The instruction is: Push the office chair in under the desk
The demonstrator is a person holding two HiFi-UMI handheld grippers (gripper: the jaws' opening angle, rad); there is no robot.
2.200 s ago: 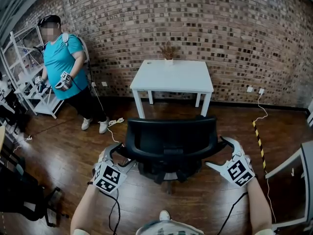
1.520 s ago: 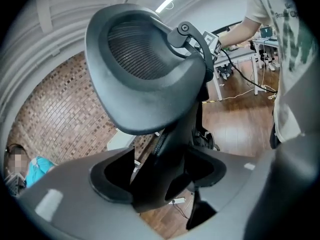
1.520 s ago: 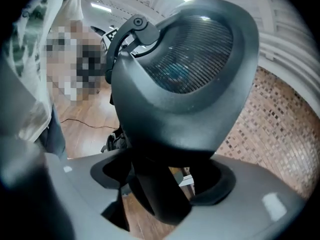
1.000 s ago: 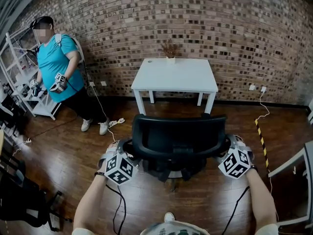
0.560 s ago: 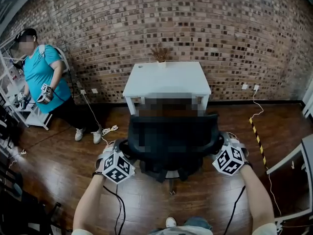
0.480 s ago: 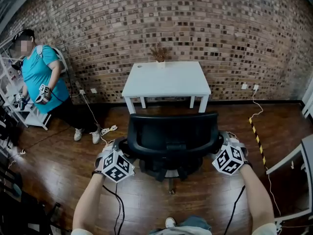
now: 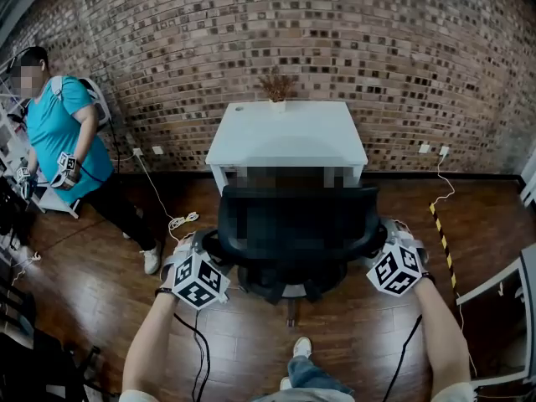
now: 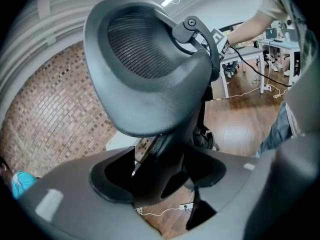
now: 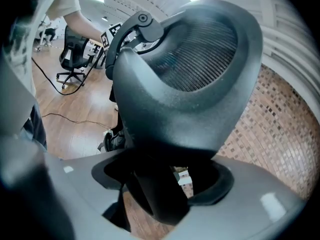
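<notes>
The office chair (image 7: 293, 237) stands on the wood floor (image 7: 92, 275), just in front of the white worktop (image 7: 285, 136), its backrest towards the person. The left claw (image 8: 160, 176) clamps the backrest's left edge. The right claw (image 9: 162, 184) clamps its right edge.

The office chair (image 7: 293, 241) blocks me straight ahead, the white desk (image 7: 285, 132) just beyond it; wood floor (image 7: 109, 283) lies open on both sides, a person (image 7: 59, 132) standing well left.
</notes>
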